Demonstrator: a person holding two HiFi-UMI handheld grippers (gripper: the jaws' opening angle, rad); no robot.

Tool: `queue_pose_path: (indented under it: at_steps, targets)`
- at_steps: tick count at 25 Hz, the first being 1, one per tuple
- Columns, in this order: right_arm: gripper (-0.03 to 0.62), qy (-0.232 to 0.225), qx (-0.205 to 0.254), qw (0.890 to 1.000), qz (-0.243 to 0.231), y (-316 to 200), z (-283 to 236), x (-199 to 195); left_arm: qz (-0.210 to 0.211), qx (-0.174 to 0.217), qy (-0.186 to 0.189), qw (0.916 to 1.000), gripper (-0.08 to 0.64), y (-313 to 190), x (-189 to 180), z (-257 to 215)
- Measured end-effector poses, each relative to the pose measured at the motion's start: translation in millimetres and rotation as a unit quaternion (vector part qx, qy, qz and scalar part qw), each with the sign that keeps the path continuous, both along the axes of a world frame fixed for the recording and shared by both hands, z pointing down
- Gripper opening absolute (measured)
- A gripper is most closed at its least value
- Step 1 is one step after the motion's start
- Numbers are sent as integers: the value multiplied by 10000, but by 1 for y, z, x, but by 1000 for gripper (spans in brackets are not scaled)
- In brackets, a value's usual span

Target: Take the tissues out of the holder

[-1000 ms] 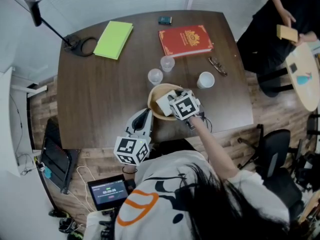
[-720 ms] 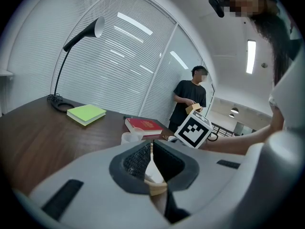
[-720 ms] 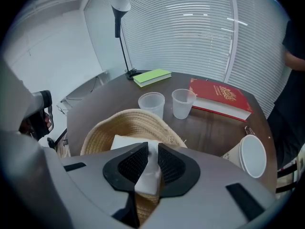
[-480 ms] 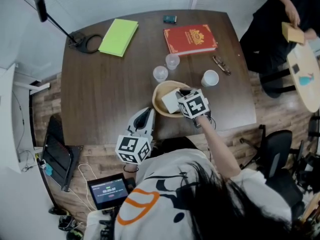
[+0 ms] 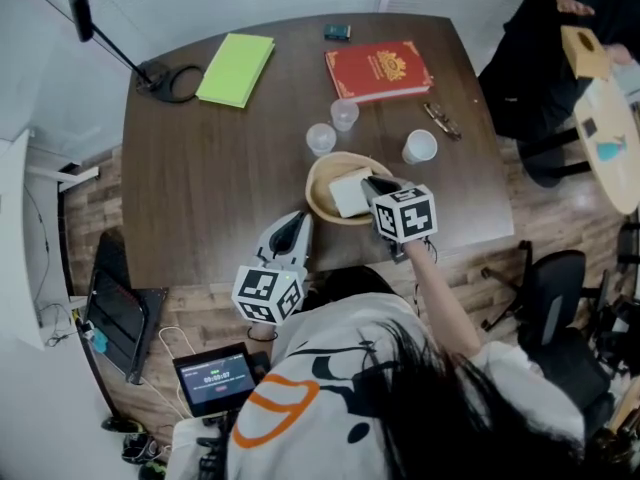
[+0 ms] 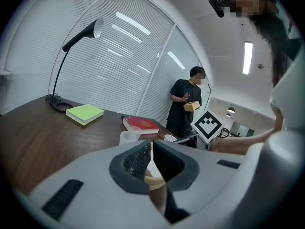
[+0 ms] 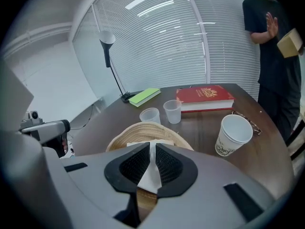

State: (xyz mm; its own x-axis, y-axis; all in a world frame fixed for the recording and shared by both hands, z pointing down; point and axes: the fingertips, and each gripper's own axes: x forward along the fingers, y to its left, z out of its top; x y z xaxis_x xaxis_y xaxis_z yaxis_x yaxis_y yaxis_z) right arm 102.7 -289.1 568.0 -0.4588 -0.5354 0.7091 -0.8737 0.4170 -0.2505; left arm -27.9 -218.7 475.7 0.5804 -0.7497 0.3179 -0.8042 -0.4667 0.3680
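Note:
A woven basket holder (image 5: pixel 318 173) stands near the table's front edge with a white tissue pack (image 5: pixel 349 190) in it. My right gripper (image 5: pixel 372 186) reaches over the basket's near right rim. Its jaws are closing, and a white tissue (image 7: pixel 151 168) is pinched upright between the dark pads (image 7: pixel 167 165), above the basket (image 7: pixel 125 135). My left gripper (image 5: pixel 296 223) rests at the table's front edge, left of the basket and apart from it. In the left gripper view its jaws stand shut with nothing between them (image 6: pixel 151 159).
Two clear plastic cups (image 5: pixel 321 138) (image 5: pixel 345 114) and a white paper cup (image 5: pixel 420 146) stand just behind the basket. Glasses (image 5: pixel 440 121), a red book (image 5: pixel 378 70), a green notebook (image 5: pixel 235 69) and a lamp base (image 5: pixel 165 81) lie farther back. A person (image 5: pixel 540 58) stands at the right.
The right gripper has shifted a little to the right over the basket's near rim. The left gripper has stayed where it was.

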Motion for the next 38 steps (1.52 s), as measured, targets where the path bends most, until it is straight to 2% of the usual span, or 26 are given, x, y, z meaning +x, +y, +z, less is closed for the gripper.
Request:
queue_pose_path:
  at_steps: [14, 25, 32, 38]
  targets:
    - [46, -186, 634, 9978, 5, 2, -60, -10, -55, 71, 15, 10000, 6, 7, -14, -4]
    - [46, -212, 879, 9958, -148, 12, -85, -24, -126, 134, 55, 9998, 6, 17, -28, -5]
    - [46, -303, 998, 9936, -435, 18, -100, -47, -283, 145, 53, 9995, 6, 27, -40, -7]
    - [46, -401, 1012, 9904, -854, 27, -104, -84, -507, 145, 40, 9986, 6, 37, -56, -7]
